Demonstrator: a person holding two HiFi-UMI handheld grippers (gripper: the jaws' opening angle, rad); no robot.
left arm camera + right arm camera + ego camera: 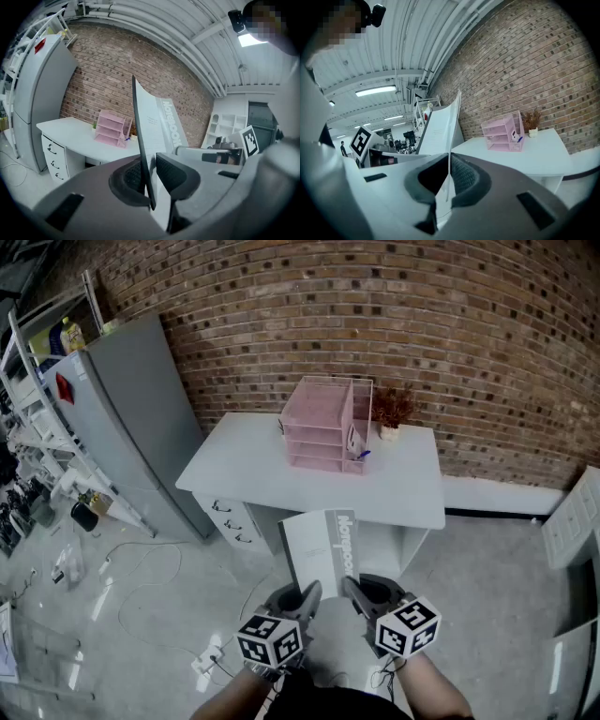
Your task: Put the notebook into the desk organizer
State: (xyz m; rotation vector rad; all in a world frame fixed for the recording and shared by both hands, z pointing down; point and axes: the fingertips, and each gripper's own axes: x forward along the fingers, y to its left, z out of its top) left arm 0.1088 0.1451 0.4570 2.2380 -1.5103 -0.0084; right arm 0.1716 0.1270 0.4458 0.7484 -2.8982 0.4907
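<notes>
A thin grey-and-white notebook (323,545) is held up in the air in front of a white desk (234,474). My left gripper (302,598) is shut on its near left edge and my right gripper (358,592) is shut on its near right edge. In the left gripper view the notebook (157,126) stands on edge between the pads of the left gripper (149,180). The right gripper view shows the notebook (438,126) pinched thinly in the right gripper (447,180). The pink desk organizer (323,423) stands on the desk's far side, well beyond the notebook, with tiered trays and a side slot.
A small potted plant (394,409) sits right of the organizer by the brick wall. A tall grey cabinet (122,418) stands left of the desk, with a cluttered metal shelf (37,427) beyond it. Cables lie on the floor at the left. A white unit (572,517) is at the right.
</notes>
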